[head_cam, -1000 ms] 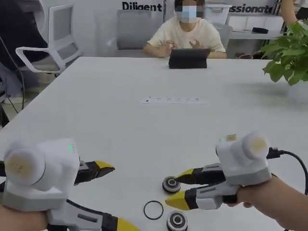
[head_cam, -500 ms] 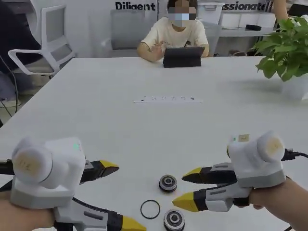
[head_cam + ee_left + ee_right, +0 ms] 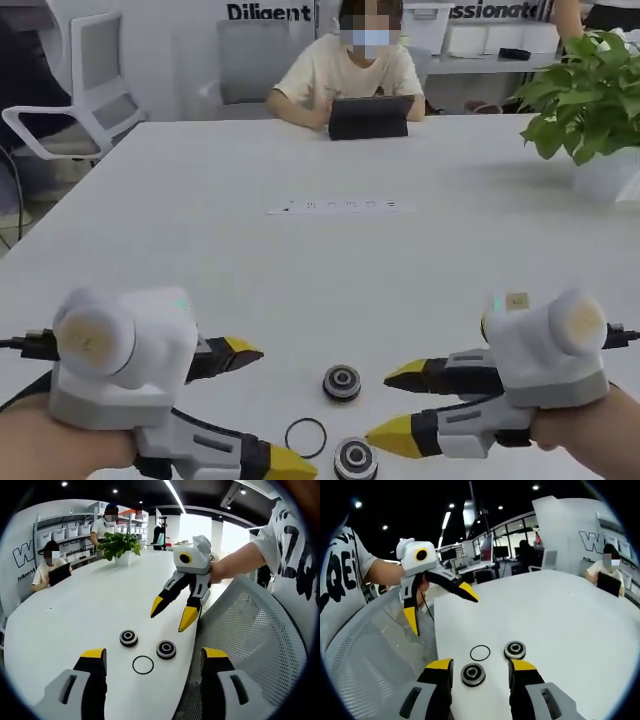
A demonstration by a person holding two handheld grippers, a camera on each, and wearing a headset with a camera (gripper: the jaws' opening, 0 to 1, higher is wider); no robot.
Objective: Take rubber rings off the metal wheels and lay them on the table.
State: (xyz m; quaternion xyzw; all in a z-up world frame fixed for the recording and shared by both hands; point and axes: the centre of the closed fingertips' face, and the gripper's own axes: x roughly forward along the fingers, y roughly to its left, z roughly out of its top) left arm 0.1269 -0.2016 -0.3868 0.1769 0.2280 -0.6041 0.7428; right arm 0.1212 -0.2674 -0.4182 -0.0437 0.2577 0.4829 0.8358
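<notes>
Left gripper: the white-bodied left gripper with black, yellow-tipped fingers (image 3: pixel 270 408) hovers at the near left above the broad white bench (image 3: pixel 300 270). Its fingers are spread wide and hold nothing. It points right toward the parts, probably so it can steady a wheel.
Loose ring: a thin black rubber ring (image 3: pixel 305 438) lies flat on the bench just left of the wheels and touches neither. It looks like one ring is already off and laid down.
Far wheel: a small round metal wheel with a dark outer band (image 3: pixel 342 382) lies flat, just beyond the ring.
Near wheel: a second, matching metal wheel (image 3: pixel 355 459) lies close to the near edge, between the two grippers. In the right gripper view it sits straight ahead of that gripper's fingers, so it is likely the next one to be worked.
Right gripper: the matching white right gripper (image 3: pixel 392 404) hovers at the near right and points left. Its fingers are parted and empty.
Hard to make out: whether either wheel carries a ring, since the dark band could be rubber or shadow.
Cut off: the head view's bottom edge clips the near wheel and the left gripper's lower finger.
</notes>
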